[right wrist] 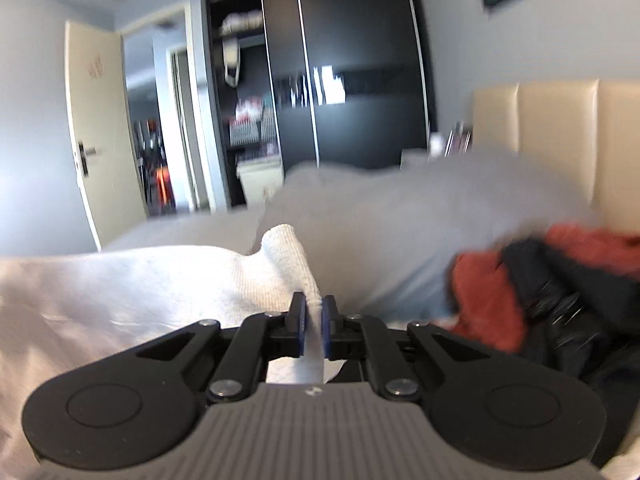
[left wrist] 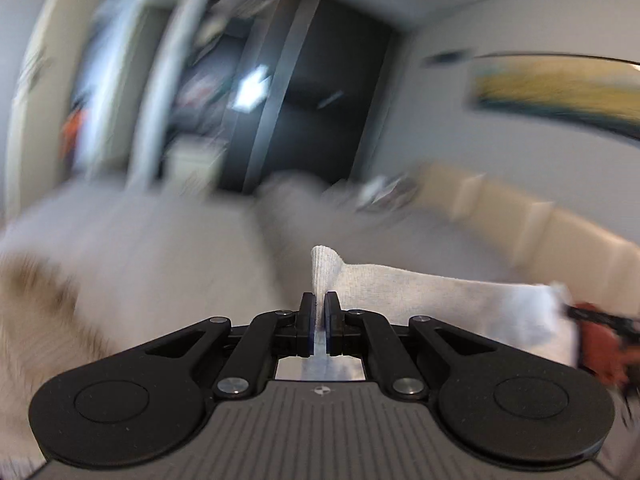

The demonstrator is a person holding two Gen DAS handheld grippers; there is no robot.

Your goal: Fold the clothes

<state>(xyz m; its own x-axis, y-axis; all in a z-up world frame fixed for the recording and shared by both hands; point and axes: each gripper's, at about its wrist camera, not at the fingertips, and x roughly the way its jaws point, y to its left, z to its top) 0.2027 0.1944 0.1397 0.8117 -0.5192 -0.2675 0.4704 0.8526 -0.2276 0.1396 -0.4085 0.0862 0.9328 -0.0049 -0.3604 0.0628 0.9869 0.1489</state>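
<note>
A white knit garment (left wrist: 440, 300) hangs stretched between my two grippers above the bed. My left gripper (left wrist: 319, 304) is shut on one corner, and a ribbed tip of cloth sticks up past its black fingers (left wrist: 306, 312). The cloth runs off to the right in that view. In the right wrist view the same white garment (right wrist: 140, 292) spreads to the left. My right gripper (right wrist: 313, 308) is shut on its other corner, with a fold of fabric pinched between the pads. The left wrist view is heavily blurred.
A pile of orange and dark clothes (right wrist: 552, 292) lies at the right, also seen as an orange and dark clothes pile (left wrist: 604, 348). Grey bedding (right wrist: 400, 232) covers the bed in front of a cream padded headboard (right wrist: 560, 140). A dark wardrobe (right wrist: 352, 72) and an open door (right wrist: 100, 120) stand behind.
</note>
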